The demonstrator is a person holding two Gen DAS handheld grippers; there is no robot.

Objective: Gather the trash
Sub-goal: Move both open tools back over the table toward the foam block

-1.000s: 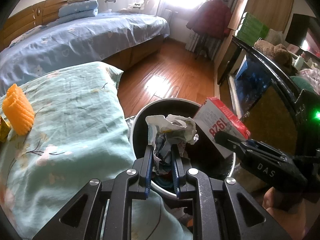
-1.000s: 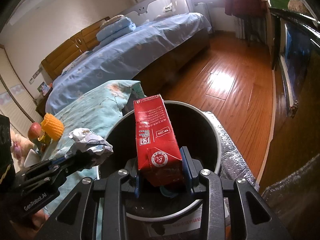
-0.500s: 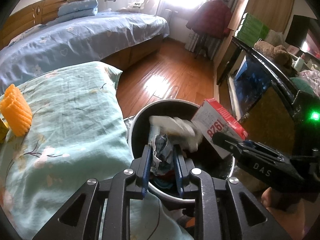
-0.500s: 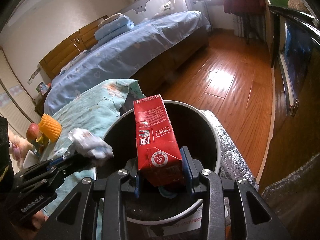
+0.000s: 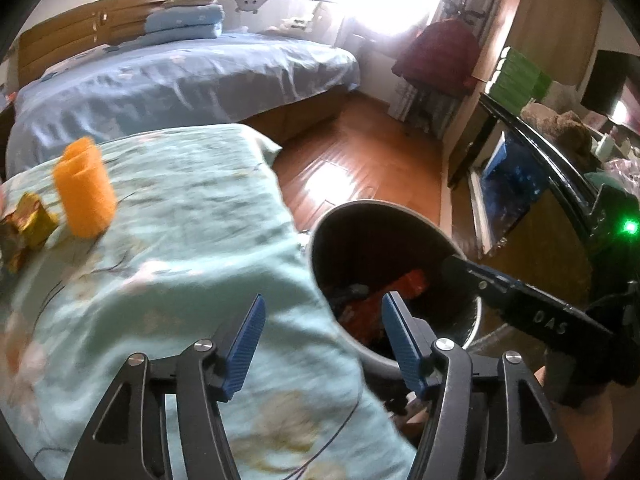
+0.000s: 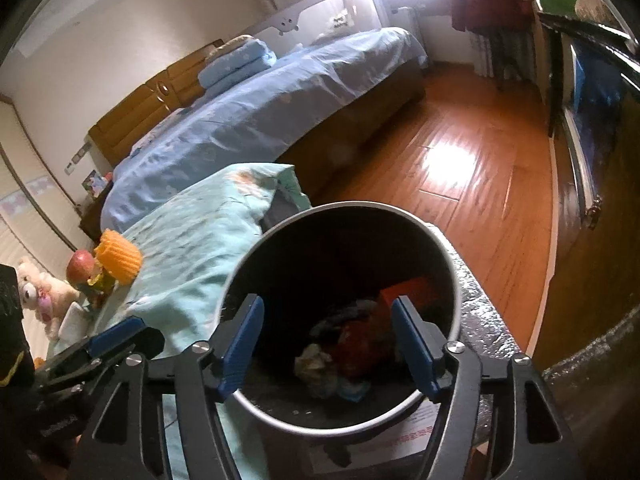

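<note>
Holding both the left hand-held gripper and right hand-held gripper spread apart and empty, with trash inside the bin, we judged the next move a reach for the foil wrapper on the surface.

So the round grey metal trash bin sits on the wooden floor, right up against the teal floral quilt on its left. Red carton and crumpled paper wad lie inside the bin. Orange foam net sleeve stands on the quilt, crinkled gold wrapper just left of it. Blue-sheeted bed is behind everything.
</note>
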